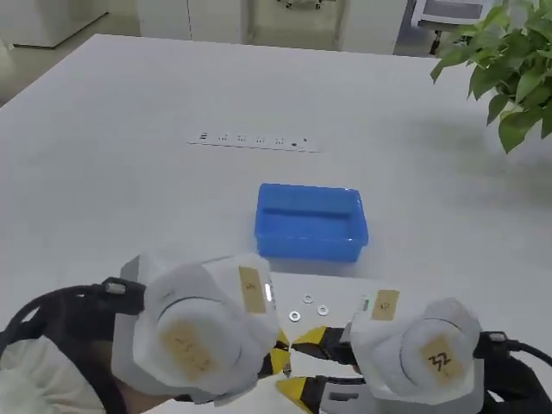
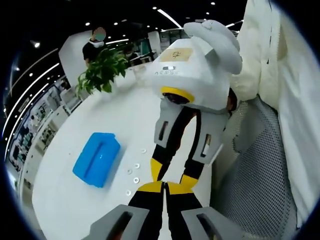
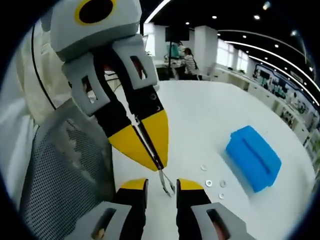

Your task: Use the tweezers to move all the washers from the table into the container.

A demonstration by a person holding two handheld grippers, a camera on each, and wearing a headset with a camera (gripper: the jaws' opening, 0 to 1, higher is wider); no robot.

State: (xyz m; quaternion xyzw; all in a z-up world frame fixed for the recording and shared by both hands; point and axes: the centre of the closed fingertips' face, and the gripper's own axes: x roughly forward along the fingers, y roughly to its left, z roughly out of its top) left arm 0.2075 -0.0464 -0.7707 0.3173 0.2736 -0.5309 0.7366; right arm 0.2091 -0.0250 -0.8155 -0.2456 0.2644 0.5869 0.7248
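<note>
Blue container (image 1: 309,244) sits on the white table (image 1: 121,147) just beyond both tongs, open side up. Small silver washers (image 1: 308,299) lie loose on the table between the tong tips and the container. They form a short scatter just ahead of the tips, apart from the container's near wall.

Left tongs (image 2: 165,188) have their yellow-tipped jaws pressed almost together on the tweezers (image 3: 164,179). In the right gripper view the thin metal legs run out from between those jaws and slant down. Their points end in the gap of the right tongs (image 3: 163,186).

Right tongs stand partly open, one jaw on either side of the tweezer points. Whether they touch the tweezers I cannot tell. The two tongs meet tip to tip, low over the table, with the tweezer points short of the nearest washer.

A power strip (image 1: 254,141) lies flat well beyond the container. A green plant (image 1: 513,69) stands far off, ahead of the right tongs and to their right
</note>
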